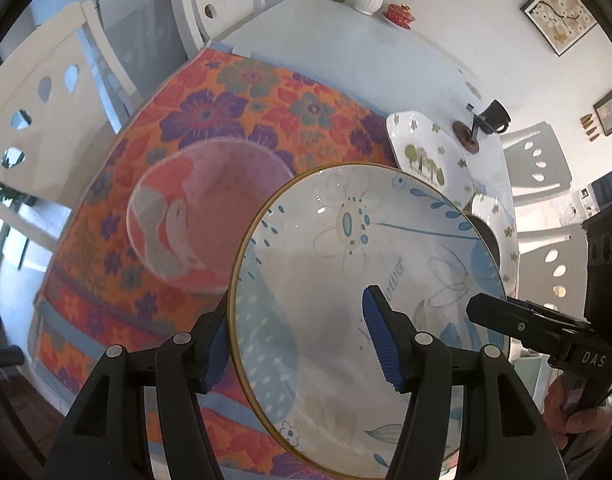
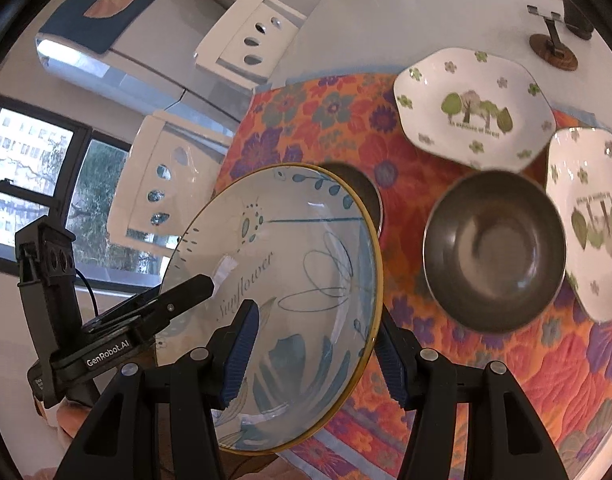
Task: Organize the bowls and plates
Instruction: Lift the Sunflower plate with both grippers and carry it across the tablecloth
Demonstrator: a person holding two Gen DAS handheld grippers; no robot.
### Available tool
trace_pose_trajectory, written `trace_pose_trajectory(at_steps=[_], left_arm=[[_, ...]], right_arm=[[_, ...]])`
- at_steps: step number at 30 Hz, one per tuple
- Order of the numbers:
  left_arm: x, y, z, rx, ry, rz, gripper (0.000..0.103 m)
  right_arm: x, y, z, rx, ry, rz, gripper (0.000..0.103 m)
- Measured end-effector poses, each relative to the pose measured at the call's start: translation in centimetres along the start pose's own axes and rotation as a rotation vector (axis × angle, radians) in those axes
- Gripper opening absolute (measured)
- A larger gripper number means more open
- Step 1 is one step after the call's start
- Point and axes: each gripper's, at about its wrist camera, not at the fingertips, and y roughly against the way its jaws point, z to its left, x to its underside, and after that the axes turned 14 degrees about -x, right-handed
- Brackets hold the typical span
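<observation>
Sunflower plate: round, glazed ceramic, glossy white-and-pale-blue face, thin ochre rim, script lettering and line-drawn petals. It is held in the air over the near part of the table, tilted, gripped at two opposite edges.

Left gripper: black plastic fingers with ribbed blue pads. The jaws stand at a middling width, clamped across the plate's rim: one pad on the upper face, the other behind the edge. Right gripper: same build, same middling width, one blue pad on the glazed face and one behind the rim on the opposite side of the plate. Each gripper also shows in the other's camera as a black finger reaching onto the plate.

Below lies a quilted floral cloth, orange with purple and grey-green flowers and stitched relief, laid on a smooth white table.

On the cloth:
- pink bowl, round, matte-looking, with a grey and white figure inside; blurred.
- steel bowl, round, dark brushed metal, with dull reflections.
- tree-print dish, white glazed, wavy roughly square outline, green flower specks.
- second tree-print dish, same pattern, at the right edge, just beside the steel bowl.

A second dark round rim shows behind the held plate, mostly hidden.
</observation>
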Motion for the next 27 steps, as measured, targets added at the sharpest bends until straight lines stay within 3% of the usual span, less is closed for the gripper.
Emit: trace_pose_trajectory(at_steps=[4, 15, 27], left_arm=[[1.9, -0.2, 0.0, -0.003, 0.002, 0.011, 0.057], [5.2, -0.8, -0.7, -0.007, -0.029, 0.029, 0.057], [7.1, -2.9, -1.8, -0.002, -0.073, 0.062, 0.057]], right_arm=[[1.9, -0.2, 0.1, 0.017, 0.051, 0.005, 0.056], [6.6, -0.4, -1.7, -0.013, 0.042, 0.010, 0.056], [8.2, -1.2, -3.9, 0.020, 0.004, 0.006, 0.056]])
